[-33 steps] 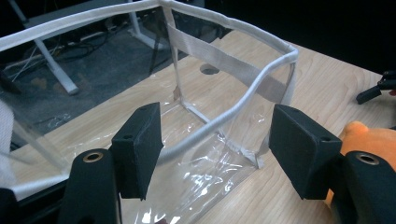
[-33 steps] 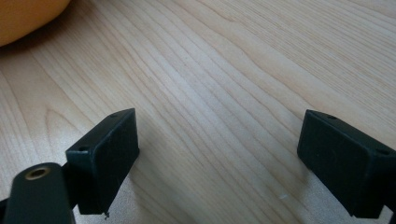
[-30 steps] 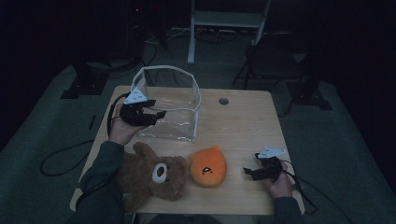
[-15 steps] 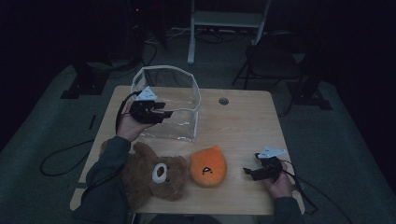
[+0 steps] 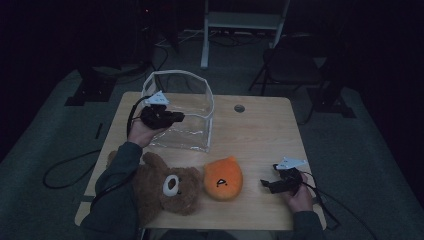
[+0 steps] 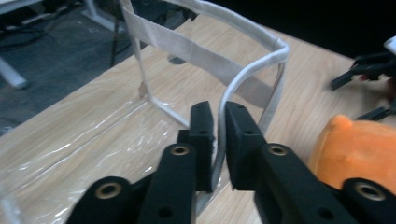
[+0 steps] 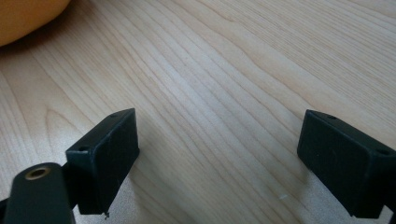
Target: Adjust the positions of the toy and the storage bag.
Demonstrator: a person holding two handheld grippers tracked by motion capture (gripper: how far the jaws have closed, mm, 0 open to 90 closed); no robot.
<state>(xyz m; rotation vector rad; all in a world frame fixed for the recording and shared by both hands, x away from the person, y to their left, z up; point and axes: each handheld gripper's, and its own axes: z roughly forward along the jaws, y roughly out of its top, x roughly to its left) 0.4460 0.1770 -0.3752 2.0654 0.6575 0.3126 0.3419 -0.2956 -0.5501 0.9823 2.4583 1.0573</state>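
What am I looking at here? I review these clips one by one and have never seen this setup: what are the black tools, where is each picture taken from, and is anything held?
No robot: a person at a wooden table holds a hand-operated two-jaw gripper in each hand. The high view looks down from above the person's side; the other two pictures come from a camera riding on each gripper.

On the table lie a clear bag with white trim, a brown teddy bear and an orange plush toy.

The left gripper has just been closing and now pinches the bag's white rim between its jaws. The right gripper rests low over bare wood beside the orange toy, jaws wide apart, holding nothing.
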